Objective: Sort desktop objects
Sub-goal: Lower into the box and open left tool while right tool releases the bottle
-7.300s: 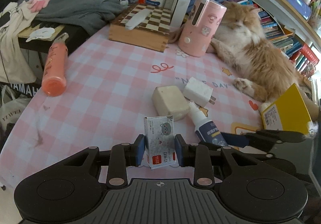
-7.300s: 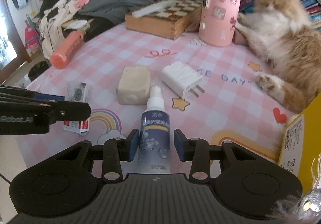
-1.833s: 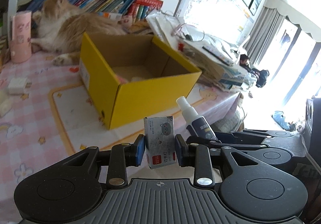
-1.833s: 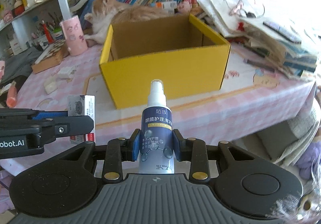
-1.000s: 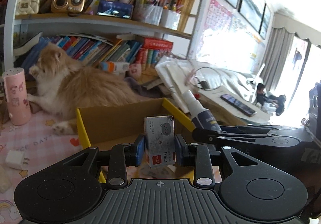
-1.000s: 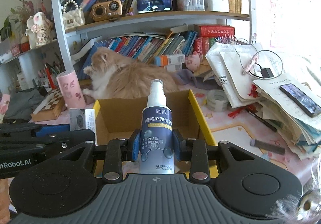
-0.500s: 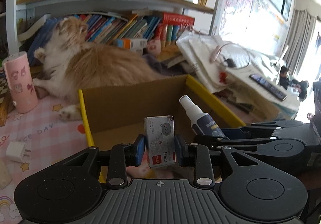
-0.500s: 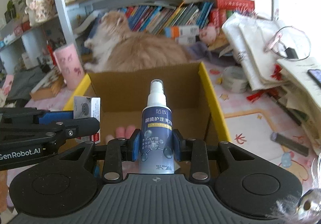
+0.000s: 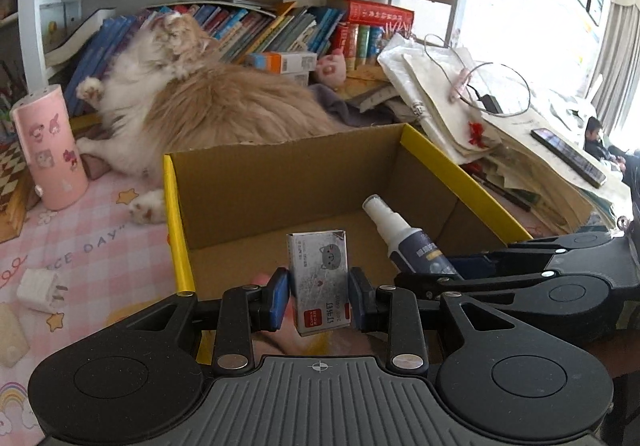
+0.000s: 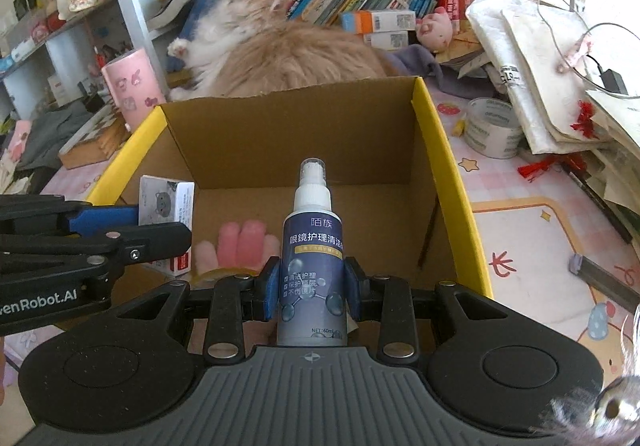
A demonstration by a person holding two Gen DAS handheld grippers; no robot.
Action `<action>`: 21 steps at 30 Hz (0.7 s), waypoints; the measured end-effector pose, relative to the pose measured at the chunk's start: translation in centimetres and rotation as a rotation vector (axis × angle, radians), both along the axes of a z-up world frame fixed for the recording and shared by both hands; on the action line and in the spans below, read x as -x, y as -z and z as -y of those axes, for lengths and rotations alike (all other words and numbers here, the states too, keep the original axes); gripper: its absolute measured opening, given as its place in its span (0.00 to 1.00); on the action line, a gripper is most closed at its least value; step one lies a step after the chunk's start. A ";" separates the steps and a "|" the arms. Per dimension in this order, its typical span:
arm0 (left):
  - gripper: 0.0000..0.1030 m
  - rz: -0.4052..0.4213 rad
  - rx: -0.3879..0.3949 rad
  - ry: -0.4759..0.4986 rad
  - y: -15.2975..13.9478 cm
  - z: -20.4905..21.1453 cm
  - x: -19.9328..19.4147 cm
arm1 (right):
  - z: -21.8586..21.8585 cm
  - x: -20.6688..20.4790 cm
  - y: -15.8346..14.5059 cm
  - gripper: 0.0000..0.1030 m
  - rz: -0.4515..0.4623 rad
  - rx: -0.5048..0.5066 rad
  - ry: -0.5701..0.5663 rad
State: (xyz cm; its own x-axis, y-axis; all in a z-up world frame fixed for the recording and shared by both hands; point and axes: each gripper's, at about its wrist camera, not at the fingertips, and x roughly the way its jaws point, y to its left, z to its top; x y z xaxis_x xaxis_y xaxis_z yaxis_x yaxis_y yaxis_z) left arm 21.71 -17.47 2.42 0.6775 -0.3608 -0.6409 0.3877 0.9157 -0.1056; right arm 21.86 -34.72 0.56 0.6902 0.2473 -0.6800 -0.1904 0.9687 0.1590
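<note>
Left wrist view gives us one small staple box (image 9: 320, 278), one spray bottle (image 9: 404, 242), one open yellow cardboard box (image 9: 176, 206), one cat (image 9: 224, 106) and one pink cylinder (image 9: 50, 150) on the pink checked desk (image 9: 100, 242).

Our left gripper (image 9: 319, 298) pinches the staple box between its blue pads; the box stands upright, grey-white with a cat face printed on it and a red label low on the front. It hangs over the near edge of the cardboard box, above the brown floor inside.

Our right gripper (image 10: 312, 288) is clamped on the spray bottle: dark blue body with white Chinese lettering, white neck, clear cap, upright between the fingers. From the right wrist we see it over the near edge of the same box, with the staple box (image 10: 166, 202) just to its left, toward the box's left wall.

One pink glove (image 10: 240, 246) lies on the box floor near the front, below both grippers. A tape roll (image 10: 490, 126) sits on the desk just right of the box's far right corner.
</note>
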 end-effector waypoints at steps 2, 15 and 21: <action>0.30 0.000 0.001 -0.003 0.0 0.0 0.0 | 0.0 -0.1 0.0 0.29 -0.001 -0.001 -0.002; 0.60 0.061 0.045 -0.059 -1.7 -0.8 0.8 | 0.3 0.2 -1.2 0.34 0.052 -0.032 0.018; 0.60 0.073 0.057 -0.063 -2.1 -1.4 2.1 | -0.1 1.0 -1.6 0.34 0.063 -0.034 0.025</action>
State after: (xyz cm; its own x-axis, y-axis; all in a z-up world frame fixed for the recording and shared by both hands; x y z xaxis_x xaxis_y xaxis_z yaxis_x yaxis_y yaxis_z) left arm 19.66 -16.12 4.55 0.7443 -0.3505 -0.5685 0.3384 0.9318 -0.1315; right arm 20.89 -34.60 2.15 0.7379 0.2518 -0.6262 -0.1772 0.9675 0.1802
